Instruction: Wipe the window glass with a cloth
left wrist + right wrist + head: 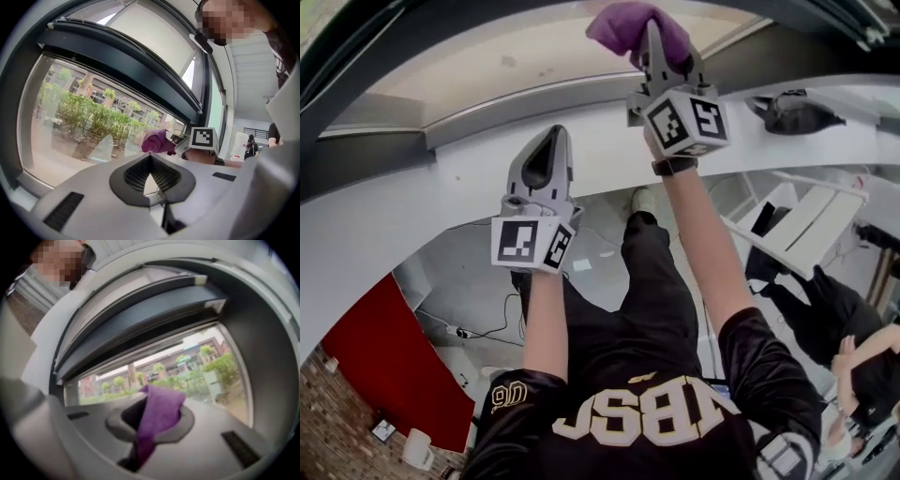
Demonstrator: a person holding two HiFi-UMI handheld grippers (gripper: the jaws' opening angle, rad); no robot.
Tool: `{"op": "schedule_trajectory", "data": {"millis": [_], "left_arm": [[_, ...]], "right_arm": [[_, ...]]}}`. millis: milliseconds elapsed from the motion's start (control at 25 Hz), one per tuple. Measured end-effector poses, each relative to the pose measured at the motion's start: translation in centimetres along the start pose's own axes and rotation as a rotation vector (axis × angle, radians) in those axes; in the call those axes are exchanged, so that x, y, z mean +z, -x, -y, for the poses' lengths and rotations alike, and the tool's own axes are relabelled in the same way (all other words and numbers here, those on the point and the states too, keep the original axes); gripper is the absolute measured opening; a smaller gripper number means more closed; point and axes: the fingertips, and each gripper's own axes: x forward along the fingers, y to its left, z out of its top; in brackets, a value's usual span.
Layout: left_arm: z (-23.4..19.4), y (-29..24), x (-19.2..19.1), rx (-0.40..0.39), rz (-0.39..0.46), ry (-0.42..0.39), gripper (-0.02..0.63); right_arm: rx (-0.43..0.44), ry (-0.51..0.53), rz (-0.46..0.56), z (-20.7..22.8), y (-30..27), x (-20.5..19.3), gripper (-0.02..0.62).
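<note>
- Between the jaws of the right gripper (652, 37): purple cloth (159, 416), clamped fast, jaws closed on it.
- Long axis of the cloth along the jaws, base to tips; loose end bunched past the tips, pointing at the window glass (84, 117).
- Contact between cloth and glass: not resolvable.
- Beside and below the right gripper: left gripper (548, 141), jaws closed tip to tip, nothing between, aimed at the same window, apart from the cloth.
- Beyond the right gripper's tips: open pane to either side of the cloth; dark frame bar (140, 319) above.
- Hidden or unclear: rear of the cloth sunk between the jaws; pane margins cut by the lens rim; right gripper view soft throughout.
</note>
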Motion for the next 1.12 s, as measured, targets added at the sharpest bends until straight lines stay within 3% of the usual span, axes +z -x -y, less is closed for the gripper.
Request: {"op": "schedule_trajectory", "data": {"millis": [120, 240, 360, 440, 600, 880, 1000, 1120], "left_arm": [[3.1, -2.7, -1.4, -0.041, -0.002, 0.027, 0.019], [4.8, -3.8, -1.3, -0.060, 0.005, 0.027, 0.019], [4.8, -3.5, -1.1, -0.058, 0.005, 0.015, 0.019], [3.0, -1.9, -0.9, -0.029, 0.002, 0.007, 0.019], [-4.8, 4.6, 0.3, 0.131, 0.007, 0.003, 0.019], [-19.7, 19.3, 4.4, 0.368, 0.005, -0.095, 0.018], [-24.1, 24.0, 5.3, 0.421, 0.001, -0.143, 0.018], [-26.8, 26.6, 6.0, 0.451, -0.020, -0.189, 0.020]], "right_arm": [[-0.168, -0.040, 0.051, 8.4, 2.6, 3.2, 0.035], [-0.293, -0.103, 0.114, 12.9, 4.7, 5.9, 0.035], [-0.281, -0.120, 0.113, 12.3, 4.8, 6.2, 0.035], [-0.233, -0.148, 0.082, 9.4, 4.1, 4.4, 0.035], [-0.016, -0.175, -0.024, -3.5, 1.0, -1.2, 0.035], [0.411, -0.110, -0.197, -33.2, -3.3, -12.6, 0.035], [0.510, -0.142, -0.188, -43.2, -5.8, -15.9, 0.035], [0.560, -0.137, -0.193, -50.0, -9.0, -18.8, 0.035]]}}
